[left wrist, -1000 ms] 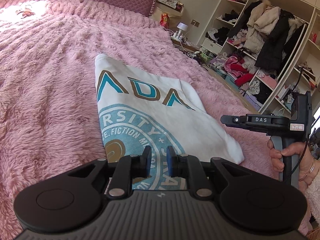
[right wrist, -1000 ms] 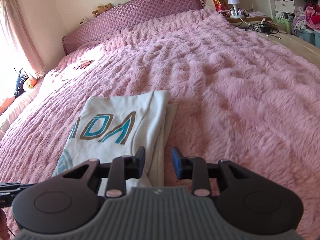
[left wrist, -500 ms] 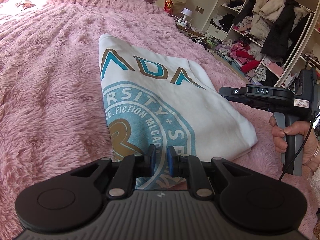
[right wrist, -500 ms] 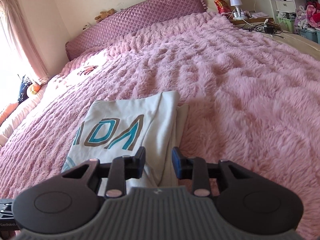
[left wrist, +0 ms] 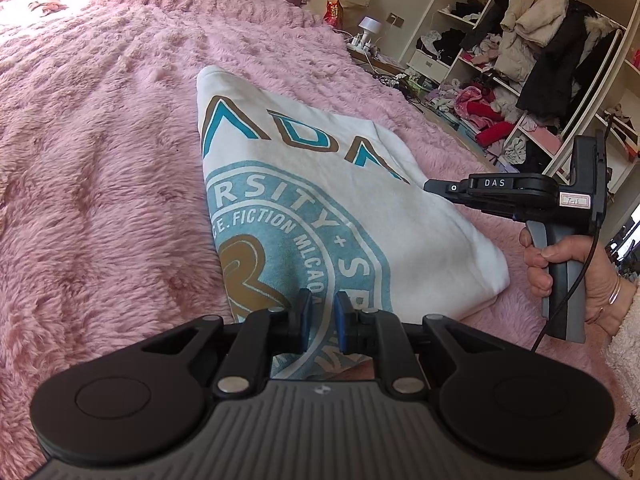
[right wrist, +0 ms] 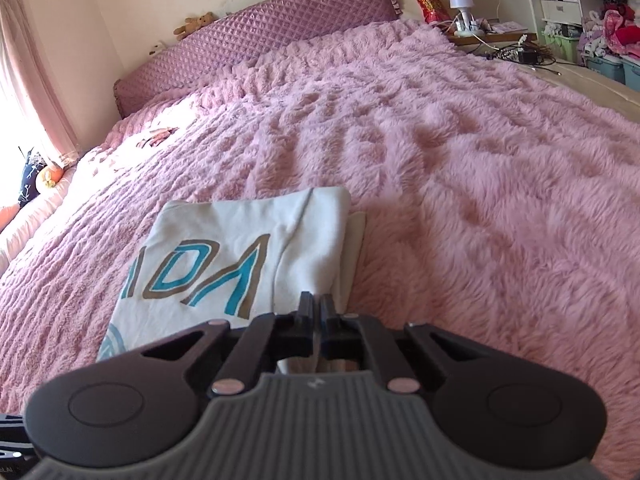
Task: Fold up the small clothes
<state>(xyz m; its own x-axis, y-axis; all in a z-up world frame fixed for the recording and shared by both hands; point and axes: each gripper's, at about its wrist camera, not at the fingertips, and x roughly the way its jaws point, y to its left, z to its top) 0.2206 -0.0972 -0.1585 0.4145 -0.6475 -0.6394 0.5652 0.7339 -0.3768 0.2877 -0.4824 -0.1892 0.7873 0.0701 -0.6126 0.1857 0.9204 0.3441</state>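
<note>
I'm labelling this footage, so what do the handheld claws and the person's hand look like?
Both claws are black with ribbed grey housings and blue pads. The right claw has a grey pistol handle, white "DAS" lettering, a white sticker and a black cable. The right hand wears rings and a fluffy pale sleeve.

Lighting: daylight, bright and soft. Source: curtained window [right wrist: 24,92] far left of the right claw [right wrist: 316,316], blown out to white. Glare: sunlit patch on the bed [left wrist: 100,140] far ahead of the left claw [left wrist: 320,320]. Shadows: faint, shallow under each claw. Sharpness: good mid-frame. Distortion: strong fisheye bowing, dark vignette in corners.
</note>
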